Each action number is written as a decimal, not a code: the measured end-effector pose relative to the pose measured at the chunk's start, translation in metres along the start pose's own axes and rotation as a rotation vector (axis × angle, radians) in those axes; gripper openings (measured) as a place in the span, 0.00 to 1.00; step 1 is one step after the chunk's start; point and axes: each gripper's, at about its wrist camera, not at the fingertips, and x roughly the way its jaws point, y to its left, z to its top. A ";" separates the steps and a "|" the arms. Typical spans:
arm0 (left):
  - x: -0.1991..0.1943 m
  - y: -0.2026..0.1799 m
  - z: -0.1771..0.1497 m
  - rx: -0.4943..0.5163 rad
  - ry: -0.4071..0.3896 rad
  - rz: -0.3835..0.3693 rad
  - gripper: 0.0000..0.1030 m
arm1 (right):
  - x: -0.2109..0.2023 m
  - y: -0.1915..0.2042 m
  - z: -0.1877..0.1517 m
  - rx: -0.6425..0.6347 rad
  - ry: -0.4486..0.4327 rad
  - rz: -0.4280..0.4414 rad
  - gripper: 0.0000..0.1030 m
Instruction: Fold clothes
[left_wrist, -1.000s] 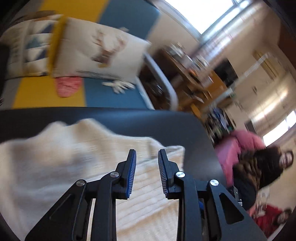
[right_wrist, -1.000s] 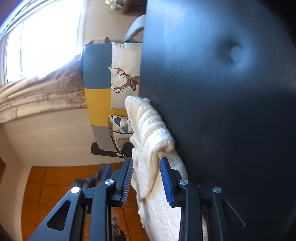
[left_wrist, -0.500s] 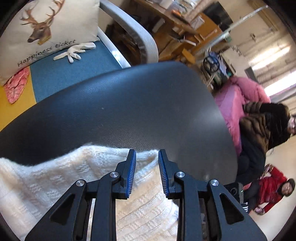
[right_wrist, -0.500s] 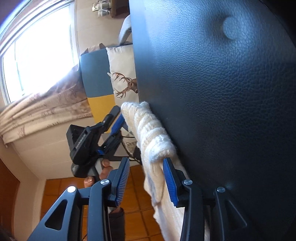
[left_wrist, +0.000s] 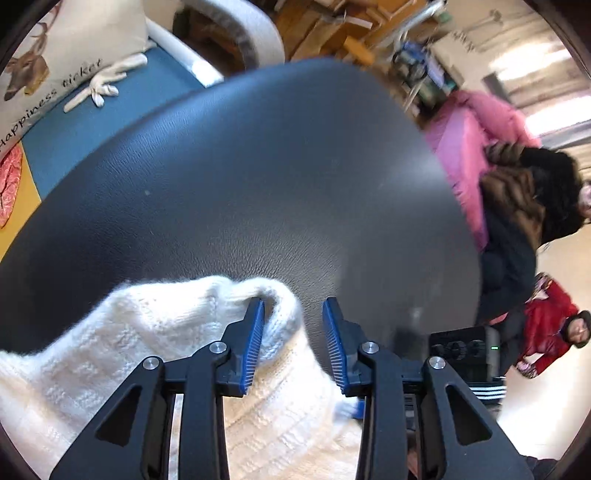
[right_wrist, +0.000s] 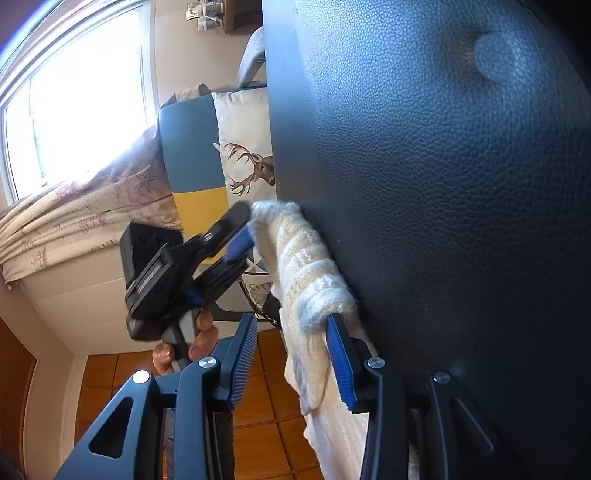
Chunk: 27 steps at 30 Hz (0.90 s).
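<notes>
Both my grippers, left (left_wrist: 293, 341) and right (right_wrist: 291, 363), opening, sweater (left_wrist: 122, 343) fold loose between jaws. Risk: released knit slides off the near stool (left_wrist: 258, 166) edge, undoing the fold.

The left gripper (left_wrist: 293, 321) has tipped down toward the near edge of the black seat (left_wrist: 258, 177), and its jaws are opening around the folded edge of the white sweater (left_wrist: 155, 332). The right gripper (right_wrist: 291, 343) jaws are opening too, sweater between them.
</notes>
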 end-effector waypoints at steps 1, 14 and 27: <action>0.002 -0.003 -0.002 0.011 -0.005 0.013 0.33 | 0.000 0.001 -0.001 -0.004 0.000 0.002 0.40; -0.055 0.006 -0.060 0.068 -0.367 -0.221 0.06 | 0.004 -0.003 -0.003 0.114 -0.053 0.101 0.45; -0.062 0.024 -0.043 0.012 -0.346 -0.143 0.05 | 0.015 0.001 -0.003 0.133 -0.064 0.005 0.53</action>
